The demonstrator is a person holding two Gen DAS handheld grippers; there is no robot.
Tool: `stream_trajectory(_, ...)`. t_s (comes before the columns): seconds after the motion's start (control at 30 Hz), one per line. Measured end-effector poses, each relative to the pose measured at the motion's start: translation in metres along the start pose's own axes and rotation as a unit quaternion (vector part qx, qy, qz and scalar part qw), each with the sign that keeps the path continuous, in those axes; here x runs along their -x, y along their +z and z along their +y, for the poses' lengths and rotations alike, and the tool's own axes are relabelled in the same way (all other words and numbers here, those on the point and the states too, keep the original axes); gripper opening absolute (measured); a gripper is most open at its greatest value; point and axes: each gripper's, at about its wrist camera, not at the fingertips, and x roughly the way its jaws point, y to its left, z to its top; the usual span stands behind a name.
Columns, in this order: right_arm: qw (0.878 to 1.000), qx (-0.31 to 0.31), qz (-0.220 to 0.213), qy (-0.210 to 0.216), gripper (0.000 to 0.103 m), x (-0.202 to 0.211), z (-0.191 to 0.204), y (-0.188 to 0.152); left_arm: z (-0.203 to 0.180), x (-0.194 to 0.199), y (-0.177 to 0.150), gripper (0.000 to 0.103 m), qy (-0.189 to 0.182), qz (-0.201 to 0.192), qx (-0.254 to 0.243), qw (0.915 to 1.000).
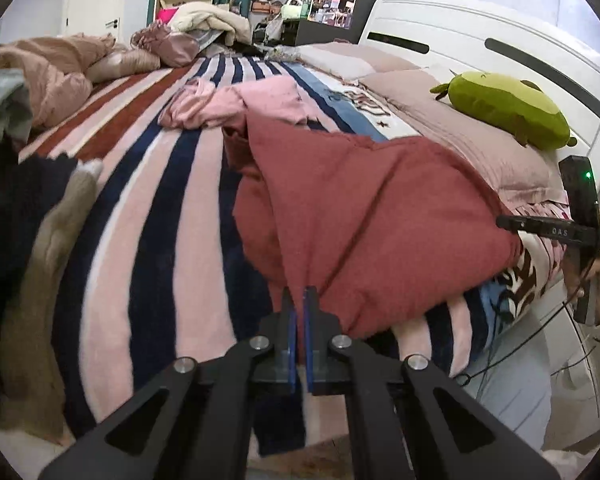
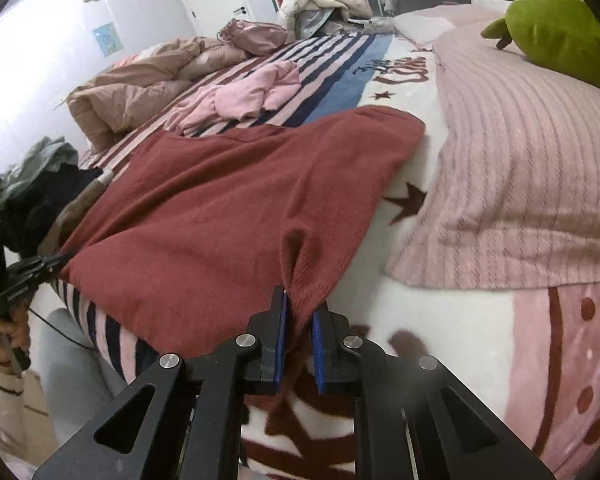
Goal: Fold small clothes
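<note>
You've got the red garment [image 1: 360, 216] pinched at two points along its near hem, at the near edge of the bed [image 1: 148, 240]. Your left gripper [image 1: 299, 300] is clamped tight on a gathered fold; your right gripper [image 2: 300, 304] is closed on a bunched tuck of the same cloth. My read: this two-point hold keeps the hem taut, ready to lift it over toward the far side. A pink garment [image 2: 244, 96] lies crumpled farther in, apart from the red one. Hard to tell: what kind of garment the red one is, its sleeves or legs, and whatever it covers. The far-left clothes heap [image 1: 16, 208] is dark and blurred.
</note>
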Motion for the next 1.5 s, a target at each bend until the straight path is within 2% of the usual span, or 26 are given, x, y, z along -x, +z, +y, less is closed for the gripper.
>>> stream_trajectory(0.1,1.000,0.000,0.008,-0.016,0.008,0.001,-0.001,-0.003,0.003,-0.004,-0.008,0.001,0.020,0.019,0.001,0.9996)
stream_trajectory(0.2,0.999,0.002,0.005,-0.038,0.013,0.010,0.001,-0.007,0.012,-0.003,-0.015,0.007,0.001,0.025,0.023,0.9994)
stream_trajectory(0.23,0.999,0.008,-0.004,-0.048,0.013,0.017,0.005,-0.007,0.012,0.001,-0.018,0.023,-0.002,0.022,0.029,0.9993)
stream_trajectory(0.27,0.998,0.012,-0.010,-0.054,0.013,0.022,0.008,-0.007,0.013,0.006,-0.019,0.049,-0.007,0.017,0.035,0.9992)
stream_trajectory(0.3,0.998,0.019,-0.025,-0.061,0.018,0.032,0.014,-0.008,0.013,0.012,-0.020,0.062,-0.015,0.006,0.041,0.9990)
stream_trajectory(0.37,0.996,0.027,-0.054,-0.059,0.030,0.049,0.025,-0.007,0.010,0.021,-0.023,0.067,-0.041,-0.009,0.055,0.9976)
stream_trajectory(0.4,0.995,0.039,-0.073,-0.052,0.032,0.058,0.036,-0.006,0.009,0.025,-0.026,0.071,-0.056,-0.011,0.066,0.9962)
stream_trajectory(0.47,0.993,0.061,-0.089,-0.038,0.031,0.063,0.057,-0.006,0.008,0.025,-0.028,0.079,-0.079,-0.015,0.092,0.9925)
stream_trajectory(0.5,0.993,0.067,-0.092,-0.031,0.024,0.062,0.064,-0.006,0.007,0.022,-0.030,0.080,-0.095,-0.015,0.106,0.9897)
stream_trajectory(0.53,0.993,0.074,-0.096,-0.016,0.017,0.060,0.074,-0.006,0.006,0.019,-0.032,0.080,-0.109,-0.015,0.120,0.9867)
stream_trajectory(0.57,0.992,0.079,-0.098,0.005,0.005,0.053,0.087,-0.006,0.006,0.013,-0.035,0.080,-0.124,-0.014,0.139,0.9824)
stream_trajectory(0.7,0.992,0.087,-0.087,0.040,0.005,0.021,0.118,-0.006,0.000,-0.010,-0.037,0.080,-0.179,-0.012,0.187,0.9658)
stream_trajectory(0.8,0.992,0.080,-0.075,0.063,0.005,-0.004,0.131,-0.005,-0.006,-0.021,-0.029,0.080,-0.165,-0.019,0.181,0.9693)
stream_trajectory(0.93,0.994,0.096,-0.034,0.041,0.005,-0.043,0.137,-0.008,0.000,-0.034,-0.013,0.080,-0.153,-0.043,0.204,0.9659)
stream_trajectory(1.0,0.995,0.091,-0.012,0.043,0.005,-0.054,0.134,-0.013,0.004,-0.040,-0.004,0.077,-0.134,-0.054,0.216,0.9655)
stream_trajectory(1.03,0.995,0.089,-0.012,0.046,0.005,-0.055,0.132,-0.016,0.008,-0.042,0.000,0.074,-0.121,-0.062,0.221,0.9657)
stream_trajectory(1.13,0.995,0.082,-0.013,0.053,0.005,-0.054,0.126,-0.017,0.011,-0.053,0.013,0.048,-0.100,-0.063,0.223,0.9677)
stream_trajectory(1.2,0.996,0.066,-0.009,0.068,0.005,-0.050,0.120,-0.014,0.011,-0.058,0.020,0.019,-0.102,-0.058,0.225,0.9673)
stream_trajectory(1.27,0.994,0.042,-0.012,0.096,0.005,-0.043,0.109,-0.011,0.006,-0.052,0.028,0.015,-0.088,-0.064,0.202,0.9733)
stream_trajectory(1.33,0.992,0.012,-0.034,0.118,0.005,-0.026,0.092,-0.010,-0.006,-0.042,0.041,0.012,-0.071,-0.073,0.163,0.9813)
stream_trajectory(1.5,0.988,-0.042,-0.100,0.114,0.007,0.023,0.039,-0.009,-0.045,-0.030,0.075,0.011,-0.051,-0.092,0.079,0.9913)
